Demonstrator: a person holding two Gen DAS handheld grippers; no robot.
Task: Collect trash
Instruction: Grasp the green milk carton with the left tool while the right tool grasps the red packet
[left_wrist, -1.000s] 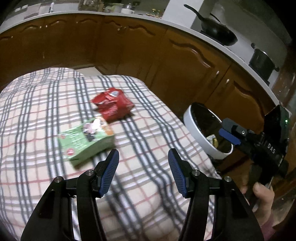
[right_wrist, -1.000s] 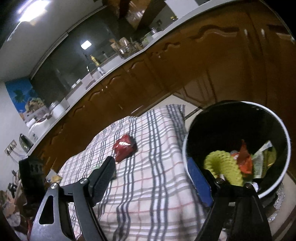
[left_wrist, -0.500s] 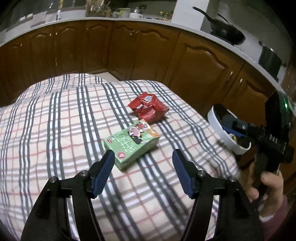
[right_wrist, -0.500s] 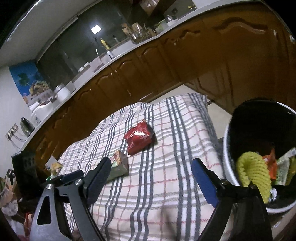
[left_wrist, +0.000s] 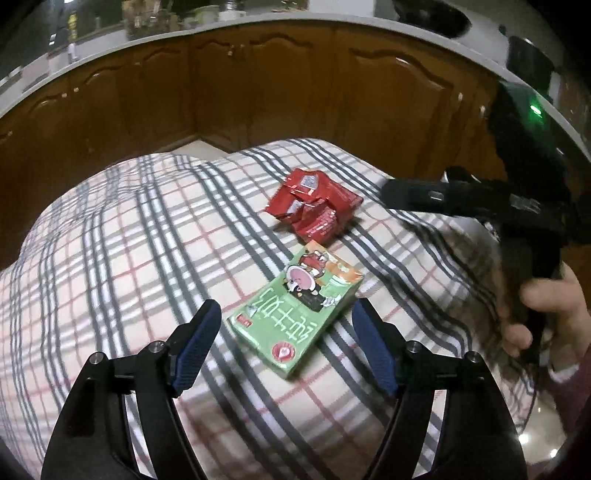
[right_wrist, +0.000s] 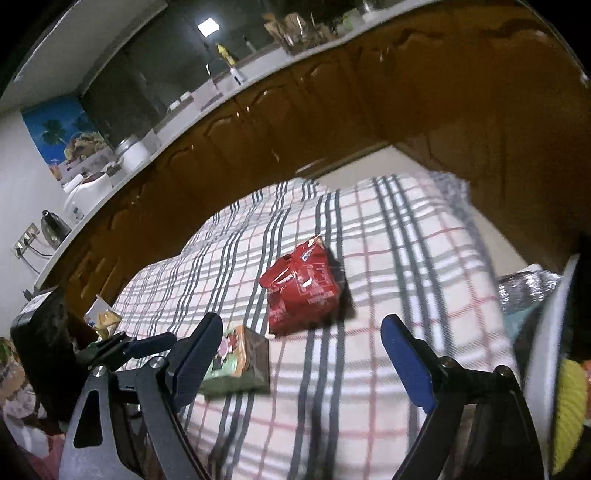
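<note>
Left wrist view: left gripper (left_wrist: 286, 332) has its jaws wide apart, holding nothing, low over the plaid cloth (left_wrist: 129, 251). The green carton (left_wrist: 295, 308) lies flat on the cloth between and just ahead of the blue pads (left_wrist: 195, 347), touching neither. It sits diagonally, printed face up: cartoon figure, white lettering, orange corner at the far end. The red wrapper (left_wrist: 312, 208) lies just beyond it, crumpled and shiny, with a small white label patch; the two look near each other but apart. The right gripper (left_wrist: 417, 197) shows only side-on here, blurred, with the person's hand (left_wrist: 546, 314) on its handle, so this view cannot tell its jaw state. Brown cabinets (left_wrist: 258, 85) curve behind.

Right wrist view: it settles that point. Right gripper (right_wrist: 301, 332) has its fingers spread wide and empty. The wrapper (right_wrist: 303, 288) sits on the cloth (right_wrist: 388, 240) ahead, between the fingers in the frame, but not touched. The carton (right_wrist: 236, 363) lies left of it, partly hidden behind the left finger; only its end and brown side show. Things seen here alone:
- the bin (right_wrist: 543, 354) at the right edge, white rim, off the cloth's side
- something yellow (right_wrist: 570, 406) inside it, probably netting; too blurred to be sure
- the left gripper (right_wrist: 147, 341) end-on at far left, body mostly dark
- counter clutter: a kettle (right_wrist: 55, 225) and a white pot (right_wrist: 131, 153)
</note>
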